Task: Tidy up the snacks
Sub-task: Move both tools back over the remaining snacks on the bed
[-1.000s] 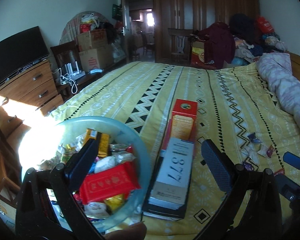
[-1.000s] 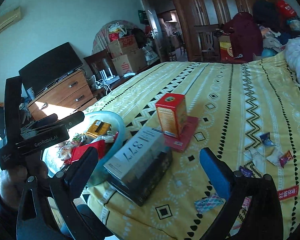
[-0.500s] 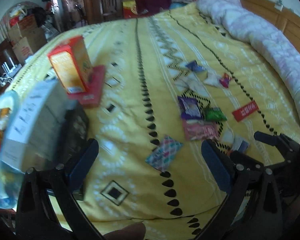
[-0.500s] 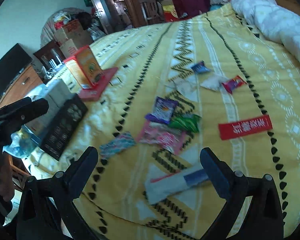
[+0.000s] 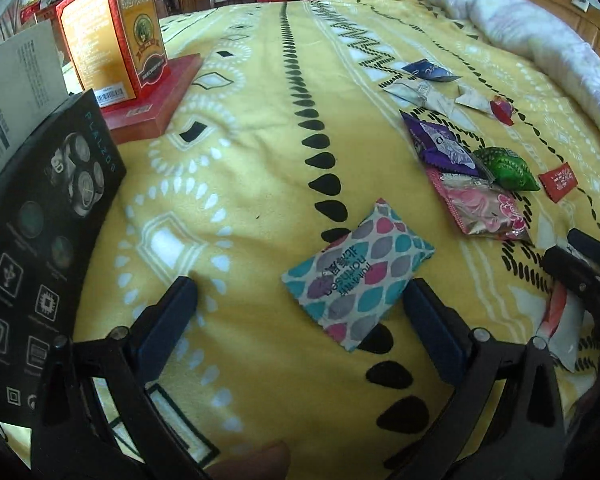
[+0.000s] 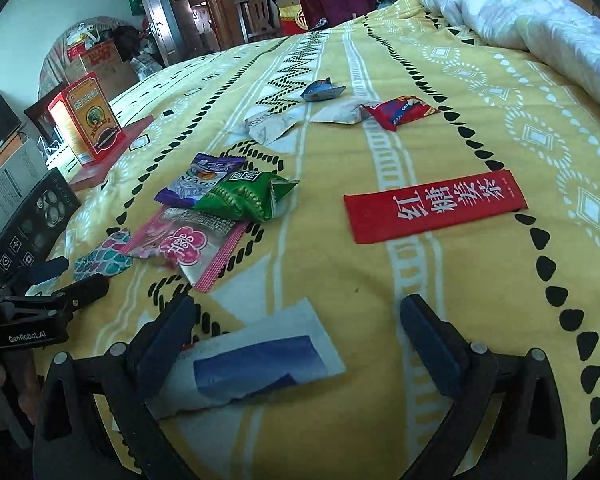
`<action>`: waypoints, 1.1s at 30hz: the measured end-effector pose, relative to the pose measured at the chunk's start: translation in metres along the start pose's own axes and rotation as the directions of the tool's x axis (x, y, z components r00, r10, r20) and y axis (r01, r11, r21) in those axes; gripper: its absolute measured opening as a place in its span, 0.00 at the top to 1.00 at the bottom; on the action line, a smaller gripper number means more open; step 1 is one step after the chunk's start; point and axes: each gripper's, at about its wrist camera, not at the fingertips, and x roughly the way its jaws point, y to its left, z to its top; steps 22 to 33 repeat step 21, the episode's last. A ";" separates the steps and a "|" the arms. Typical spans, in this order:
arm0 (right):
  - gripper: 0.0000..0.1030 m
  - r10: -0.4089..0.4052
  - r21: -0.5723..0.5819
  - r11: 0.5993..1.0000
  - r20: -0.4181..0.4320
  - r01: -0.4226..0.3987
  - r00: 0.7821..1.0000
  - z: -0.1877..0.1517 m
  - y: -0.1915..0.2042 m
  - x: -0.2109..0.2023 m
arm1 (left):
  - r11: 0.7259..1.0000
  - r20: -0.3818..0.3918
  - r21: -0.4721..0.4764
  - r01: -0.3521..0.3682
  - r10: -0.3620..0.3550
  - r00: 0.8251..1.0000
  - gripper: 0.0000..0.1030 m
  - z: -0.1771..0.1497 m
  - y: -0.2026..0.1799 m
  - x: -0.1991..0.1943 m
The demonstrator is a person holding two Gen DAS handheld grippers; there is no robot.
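1. Yellow patterned bedspread (image 5: 260, 184) fills both views, scattered with loose snack packets; one second ago my left claw faced a bowl of snacks and stacked boxes, so both claws have swung away from the bowl toward the scatter.

2. Left claw (image 5: 300, 308) hovers low over the bedspread, jaws spread wide and empty. A flat packet printed with teal, pink and grey leaf shapes (image 5: 358, 274) lies between the fingers, toward two o'clock, its corner just beside the right finger (image 5: 432, 328).

3. Right claw (image 6: 296, 344) is likewise agape, holding nothing. A white-and-blue paper sachet (image 6: 256, 360) lies between its fingers, its left end under the left finger (image 6: 164, 340).

4. Beyond, at eleven o'clock in the right view, sit a pink foil packet (image 6: 188, 242), a green crinkled packet (image 6: 248, 196) and a purple packet (image 6: 204, 176); a long red sachet with white characters (image 6: 436, 206) lies at one o'clock.

5. An upright red-and-orange carton (image 5: 112, 36) and a black printed box (image 5: 44, 240) stand at ten o'clock in the left view.

6. Judgement: collecting has barely begun; each claw looks lined up for a first pick.
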 end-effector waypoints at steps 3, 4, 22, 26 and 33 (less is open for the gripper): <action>0.00 0.011 0.002 1.000 0.021 -0.011 1.000 -0.002 -0.002 0.000 | 1.000 0.025 -0.019 0.005 -0.004 1.000 0.00 -0.003 0.002 0.001; 0.00 0.010 0.000 1.000 0.023 -0.010 1.000 -0.002 -0.002 0.001 | 1.000 0.031 -0.020 0.005 -0.004 1.000 0.00 -0.004 0.002 0.001; 0.00 0.042 0.014 0.999 0.027 -0.043 0.999 -0.001 -0.006 0.005 | 1.000 0.042 -0.015 -0.006 0.007 0.999 0.00 -0.005 0.001 0.003; 0.00 0.042 0.014 0.999 0.027 -0.043 0.999 -0.001 -0.006 0.005 | 1.000 0.042 -0.015 -0.006 0.007 0.999 0.00 -0.005 0.001 0.003; 0.00 0.042 0.014 0.999 0.027 -0.043 0.999 -0.001 -0.006 0.005 | 1.000 0.042 -0.015 -0.006 0.007 0.999 0.00 -0.005 0.001 0.003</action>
